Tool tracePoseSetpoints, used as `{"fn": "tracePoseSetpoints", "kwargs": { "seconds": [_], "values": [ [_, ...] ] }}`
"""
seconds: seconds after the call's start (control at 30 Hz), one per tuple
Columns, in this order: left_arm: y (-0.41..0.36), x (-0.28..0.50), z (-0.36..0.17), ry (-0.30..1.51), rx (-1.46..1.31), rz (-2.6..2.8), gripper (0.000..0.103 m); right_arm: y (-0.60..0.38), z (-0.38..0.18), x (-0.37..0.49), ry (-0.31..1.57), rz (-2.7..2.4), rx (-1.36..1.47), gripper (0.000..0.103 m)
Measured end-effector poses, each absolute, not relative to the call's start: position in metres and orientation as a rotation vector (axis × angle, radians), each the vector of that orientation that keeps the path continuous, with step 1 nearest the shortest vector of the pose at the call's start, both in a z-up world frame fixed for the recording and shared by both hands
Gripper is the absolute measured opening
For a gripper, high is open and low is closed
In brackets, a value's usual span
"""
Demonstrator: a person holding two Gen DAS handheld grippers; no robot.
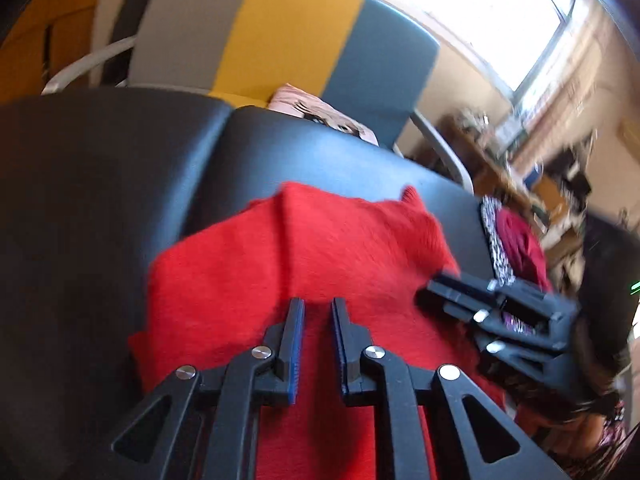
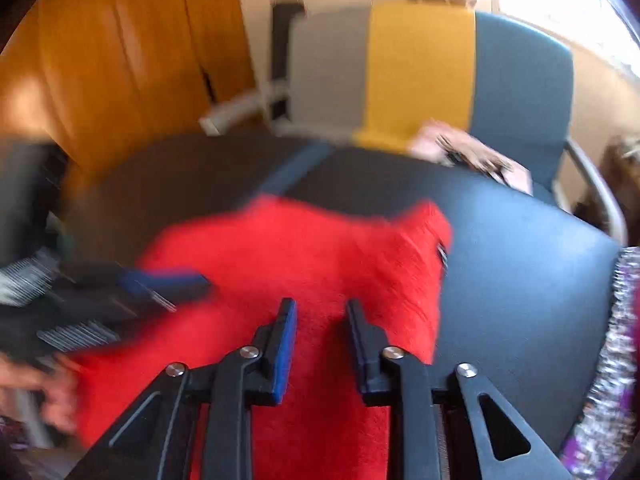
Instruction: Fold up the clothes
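A dark worktop [image 1: 100, 168] fills the middle of both views, its two panels meeting at a seam. Behind it stands a chair [image 1: 280, 28] with a grey, yellow and blue backrest; a pale pink item [image 1: 320, 114] lies on its seat. An orange-brown wooden wall [image 2: 120, 60] rises at the left, and a bright window [image 1: 480, 16] at the right. A red fuzzy garment [image 1: 300, 248] lies spread on the worktop, rumpled, with one pointed corner raised at its far edge. The left gripper [image 1: 317, 308] hangs over the garment, its fingers a narrow gap apart with nothing between them. The right gripper [image 2: 320, 308] hangs over the same cloth, fingers parted wider, gripping nothing. Both views are blurred.
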State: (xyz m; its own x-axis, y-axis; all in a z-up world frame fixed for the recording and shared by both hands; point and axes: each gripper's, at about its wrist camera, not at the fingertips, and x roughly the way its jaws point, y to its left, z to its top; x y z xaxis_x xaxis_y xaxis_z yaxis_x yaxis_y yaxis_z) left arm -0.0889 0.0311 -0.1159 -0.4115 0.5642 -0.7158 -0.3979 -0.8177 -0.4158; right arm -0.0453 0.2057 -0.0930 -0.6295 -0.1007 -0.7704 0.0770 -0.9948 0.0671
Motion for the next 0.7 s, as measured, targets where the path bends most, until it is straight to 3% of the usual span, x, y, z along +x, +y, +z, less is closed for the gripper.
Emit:
{"fn": "tracePoseSetpoints", "kwargs": {
  "seconds": [0.1,0.23,0.33,0.47,0.7],
  "values": [
    [0.010,-0.077,-0.132,-0.407,-1.203,2.198,0.002,0.216,-0.102,-0.023,-0.168,-2.790,1.262,0.024],
    [0.019,-0.073,-0.127,-0.339,-1.178,2.259,0.002,0.222,-0.100,-0.026,-0.224,-2.759,1.240,0.024],
    [0.014,-0.070,-0.131,-0.398,-1.151,2.262,0.002,0.227,-0.075,-0.047,-0.312,-2.733,1.178,0.027],
    [0.014,-0.064,-0.133,-0.429,-1.112,2.291,0.002,0.187,-0.050,-0.082,-0.078,-2.652,1.161,0.027],
    [0.017,-0.056,-0.134,-0.415,-1.060,2.364,0.002,0.135,-0.101,-0.149,0.069,-2.441,1.391,0.018]
  ]
}}
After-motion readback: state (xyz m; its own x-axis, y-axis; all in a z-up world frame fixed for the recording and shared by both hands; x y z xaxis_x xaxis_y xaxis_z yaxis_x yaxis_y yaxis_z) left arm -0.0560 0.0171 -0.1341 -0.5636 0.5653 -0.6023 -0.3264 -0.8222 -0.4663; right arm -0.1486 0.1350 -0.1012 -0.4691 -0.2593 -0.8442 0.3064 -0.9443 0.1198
